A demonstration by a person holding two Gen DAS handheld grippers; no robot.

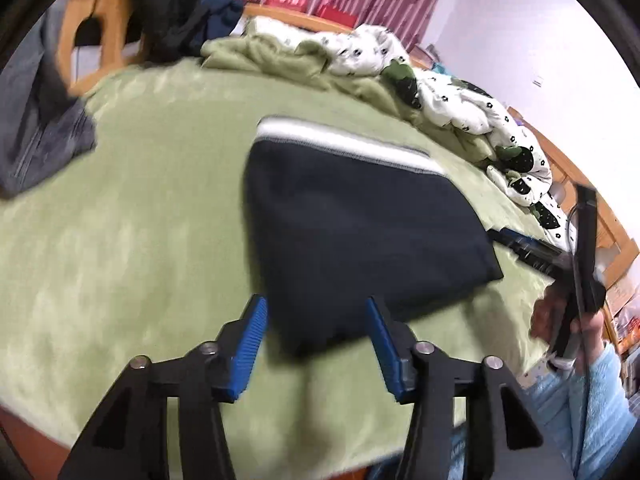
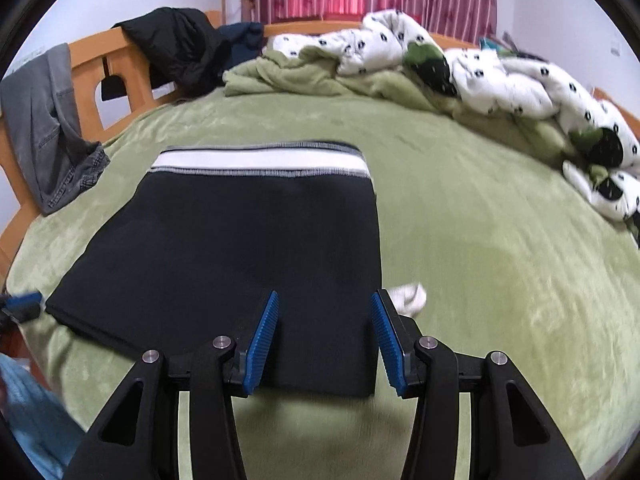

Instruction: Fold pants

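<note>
Lying folded on green blanket [image 2: 460, 208], black pants [image 2: 256, 236], no readable labels

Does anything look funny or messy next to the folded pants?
Yes. A small crumpled white cloth, maybe a sock, lies loose on the green blanket at the right edge of the folded black pants. It looks stray; the pants themselves lie flat and tidy.

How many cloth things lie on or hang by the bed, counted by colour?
Black or dark: 3, the folded pants, a jacket and a navy garment on the bed frame
Grey: 1, jeans
Green: 1, blanket
White patterned: 1, quilt
White: 1, small cloth
Total: 7
</note>
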